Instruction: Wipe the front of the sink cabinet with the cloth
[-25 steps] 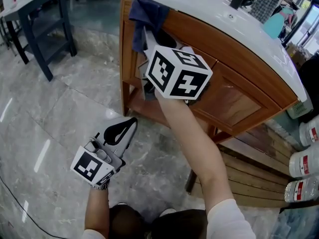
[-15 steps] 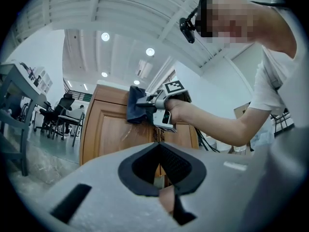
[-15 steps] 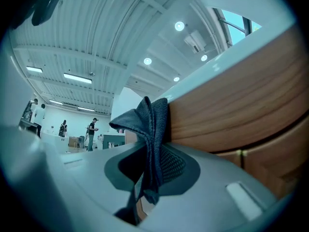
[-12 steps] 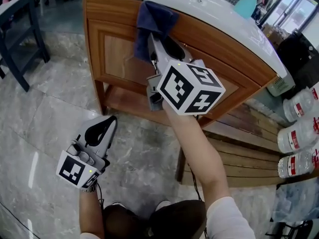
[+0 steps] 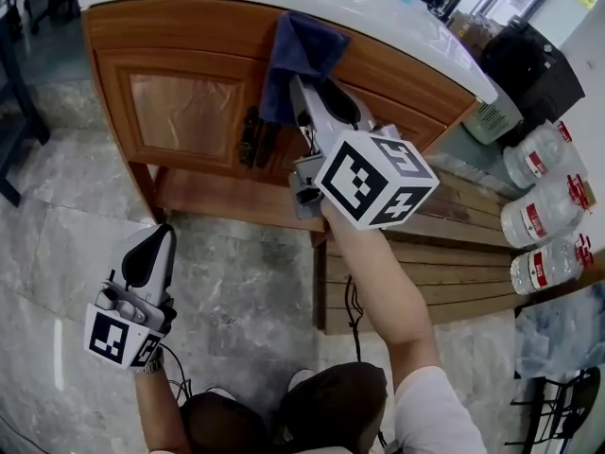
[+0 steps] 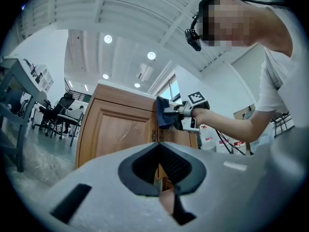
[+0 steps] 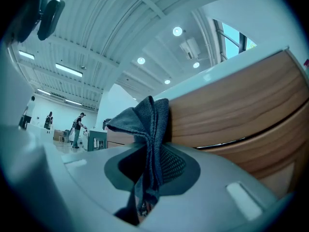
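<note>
The wooden sink cabinet [image 5: 189, 102] with a white top stands ahead of me. A dark blue cloth [image 5: 301, 55] is pressed against its upper front rail, just above the dark door handles [image 5: 257, 135]. My right gripper [image 5: 304, 88] is shut on the cloth. In the right gripper view the cloth [image 7: 150, 129] bunches up out of the jaws against the wood [image 7: 241, 105]. My left gripper [image 5: 159, 236] hangs low over the floor, apart from the cabinet, shut with nothing in it. Its own view shows the cabinet front [image 6: 118, 132] and the cloth [image 6: 163, 112].
Large water bottles [image 5: 544, 206] lie at the right beside a wooden slatted pallet [image 5: 454, 272]. A black box [image 5: 525, 69] stands behind the cabinet's right end. A dark table leg [image 5: 9, 93] is at the far left. The floor is grey marble tile [image 5: 57, 253].
My right gripper has slid the cloth rightwards along the top front rail, from the cabinet's left corner to above the door handles. The left gripper stayed low and shut.
</note>
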Demonstrator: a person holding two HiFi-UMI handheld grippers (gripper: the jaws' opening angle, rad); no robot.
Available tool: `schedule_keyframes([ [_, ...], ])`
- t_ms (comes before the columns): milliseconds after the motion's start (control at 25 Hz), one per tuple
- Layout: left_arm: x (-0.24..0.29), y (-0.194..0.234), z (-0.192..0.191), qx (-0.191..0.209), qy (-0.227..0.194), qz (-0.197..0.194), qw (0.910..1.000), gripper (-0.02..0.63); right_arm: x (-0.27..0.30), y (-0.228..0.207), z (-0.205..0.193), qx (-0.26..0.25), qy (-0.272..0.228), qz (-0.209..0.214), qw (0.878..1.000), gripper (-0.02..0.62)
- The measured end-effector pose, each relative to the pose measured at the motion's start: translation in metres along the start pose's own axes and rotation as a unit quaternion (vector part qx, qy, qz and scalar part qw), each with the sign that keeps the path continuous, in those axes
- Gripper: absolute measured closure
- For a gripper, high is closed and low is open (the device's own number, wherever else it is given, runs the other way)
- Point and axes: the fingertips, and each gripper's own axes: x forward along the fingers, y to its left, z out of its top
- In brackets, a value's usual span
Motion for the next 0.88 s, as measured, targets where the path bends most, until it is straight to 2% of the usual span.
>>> schedule_keyframes([
  [560,-0.008,-0.021,-0.004,0.048,0.047,-0.025,0.9974,0.603,-0.063,-0.075,0.022,-0.036,-0.003,-0.062,0.997,0.522],
  [880,-0.007,-0.012,-0.010,0.052,0.043,-0.013,0.9976,0.603,-0.098,-0.123,0.029,-0.061,-0.009,-0.109,0.992,0.515],
])
